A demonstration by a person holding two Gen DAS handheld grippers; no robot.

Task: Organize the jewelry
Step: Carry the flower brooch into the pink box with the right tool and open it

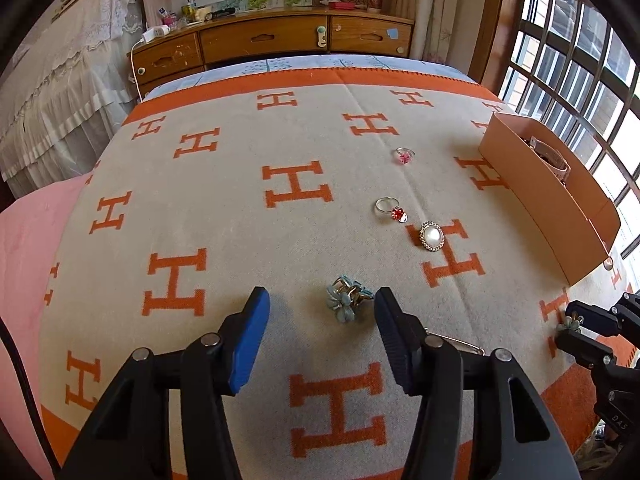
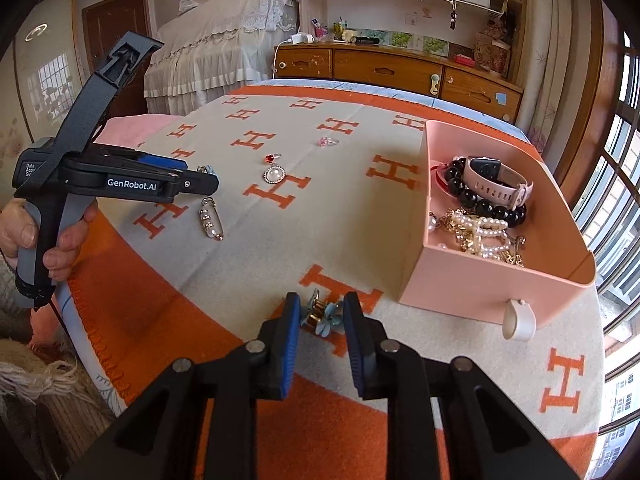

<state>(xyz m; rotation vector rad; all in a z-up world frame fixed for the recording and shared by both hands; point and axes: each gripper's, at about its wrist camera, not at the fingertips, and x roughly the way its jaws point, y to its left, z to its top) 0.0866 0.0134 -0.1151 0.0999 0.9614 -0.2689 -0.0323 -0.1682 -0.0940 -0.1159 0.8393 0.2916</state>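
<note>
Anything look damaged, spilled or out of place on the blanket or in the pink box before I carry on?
Nothing looks damaged or spilled. The pink box stands upright with its jewelry inside. Loose pieces lie apart on the blanket: two rings, a pearl brooch, a pearl pin, and a blue flower clip before each gripper.

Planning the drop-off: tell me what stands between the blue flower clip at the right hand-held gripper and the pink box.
Nothing visible: only bare blanket lies between the blue flower clip and the pink box.
</note>
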